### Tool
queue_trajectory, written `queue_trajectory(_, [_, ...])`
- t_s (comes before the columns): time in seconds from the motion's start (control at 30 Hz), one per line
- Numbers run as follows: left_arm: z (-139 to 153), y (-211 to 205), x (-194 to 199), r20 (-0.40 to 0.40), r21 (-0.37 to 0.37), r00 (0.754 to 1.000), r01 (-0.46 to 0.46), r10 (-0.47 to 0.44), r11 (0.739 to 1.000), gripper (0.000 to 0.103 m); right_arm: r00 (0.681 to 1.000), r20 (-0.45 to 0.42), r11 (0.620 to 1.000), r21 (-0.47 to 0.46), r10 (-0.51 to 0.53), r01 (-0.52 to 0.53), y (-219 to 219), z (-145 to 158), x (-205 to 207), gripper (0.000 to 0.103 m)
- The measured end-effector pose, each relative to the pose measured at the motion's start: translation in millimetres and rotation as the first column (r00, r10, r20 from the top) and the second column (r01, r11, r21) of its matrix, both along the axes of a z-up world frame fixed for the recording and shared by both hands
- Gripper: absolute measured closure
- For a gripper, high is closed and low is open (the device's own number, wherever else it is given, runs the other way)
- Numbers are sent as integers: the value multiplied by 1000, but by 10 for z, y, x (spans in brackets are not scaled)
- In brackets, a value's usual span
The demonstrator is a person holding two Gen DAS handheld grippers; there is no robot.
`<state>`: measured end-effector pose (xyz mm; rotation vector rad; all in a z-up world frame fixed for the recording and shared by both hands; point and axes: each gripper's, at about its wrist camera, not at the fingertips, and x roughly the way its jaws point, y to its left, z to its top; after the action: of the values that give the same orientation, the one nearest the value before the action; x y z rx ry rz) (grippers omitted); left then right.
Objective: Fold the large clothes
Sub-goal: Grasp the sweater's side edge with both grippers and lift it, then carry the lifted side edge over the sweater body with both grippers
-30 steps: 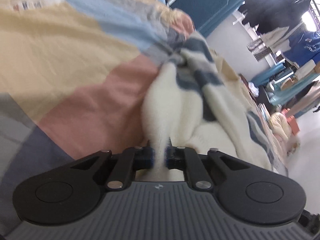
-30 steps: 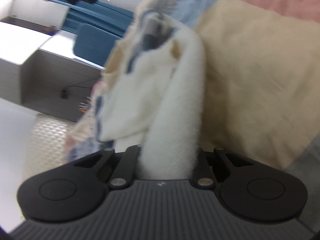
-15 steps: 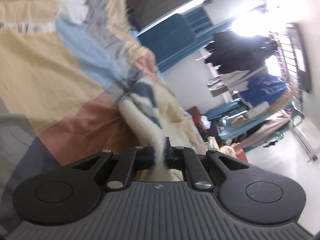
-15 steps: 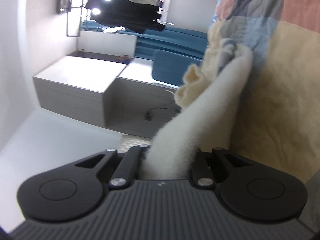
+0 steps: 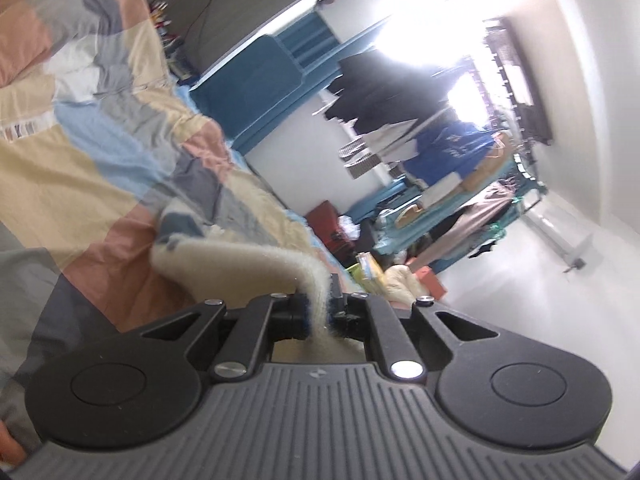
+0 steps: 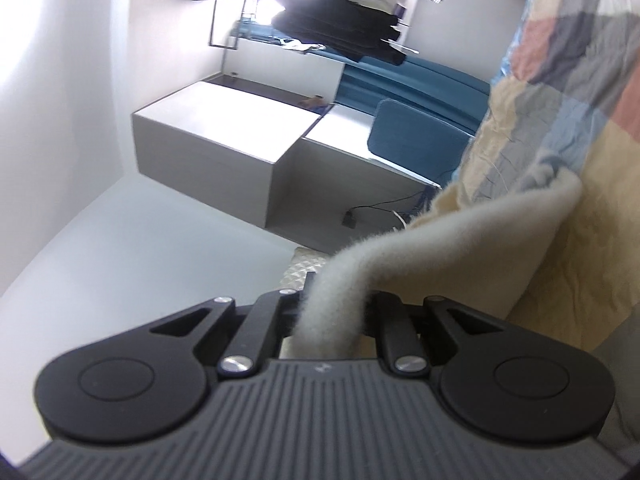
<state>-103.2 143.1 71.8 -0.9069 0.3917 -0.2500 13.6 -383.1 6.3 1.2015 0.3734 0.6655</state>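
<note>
A cream fleece garment [image 5: 236, 264] with blue-grey stripes hangs stretched above a patchwork bedspread [image 5: 80, 168]. My left gripper [image 5: 319, 312] is shut on one fuzzy edge of it, which runs back toward the bed. In the right wrist view the same cream garment [image 6: 472, 236] drapes from my right gripper [image 6: 330, 316], whose jaws are shut on a thick fold of the fleece. The bedspread [image 6: 580, 128] fills that view's right side. Most of the garment's body is hidden behind the pinched folds.
A blue headboard [image 5: 256, 76] and curtains stand past the bed. A clothes rack [image 5: 448, 148] with dark and blue garments stands by a bright window. A white cabinet [image 6: 224, 132] and a blue chair [image 6: 416, 136] sit to one side, over pale floor [image 6: 120, 240].
Both grippers rose and tilted up toward level, lifting the cream garment off the bedspread. The room now fills much of each view where the bed did before.
</note>
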Motion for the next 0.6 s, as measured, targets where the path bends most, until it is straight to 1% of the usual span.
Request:
queue_trajectory(0.1, [55,-3,-97,26,-29,1000,-9,10,1000,95,1000,-7,1000,-21,-6,6,-102,111,-26,90])
queue_trajectory(0.2, [54,1,52,23,-17,999,-35,36,999,95,1000,-22,997,-78,-9,8,-53,165,195,90])
queue_trajectory(0.3, [-22,58,429,-21,-29,997,-73,73,997,95,993,-110,996,-82,-47,38,43,135,581,89])
queue_trajectory(0.37, [-88,107,746,-58,-26,992,-110,108,994,94,977,-191,994,-72,-91,78,116,98,860,89])
queue_trajectory(0.43, [-177,175,1077,-89,-24,987,-139,136,990,94,963,-235,989,-91,-133,114,196,45,1121,89])
queue_trajectory(0.5, [-277,240,1407,-123,15,977,-172,173,985,94,949,-261,981,-131,-176,146,278,-39,1407,89])
queue_trajectory(0.57, [-401,299,1711,-147,55,969,-191,197,980,94,928,-304,973,-144,-217,180,312,-172,1627,90])
queue_trajectory(0.6, [-494,333,1847,-165,49,966,-196,201,979,94,914,-330,970,-140,-235,199,319,-257,1739,90])
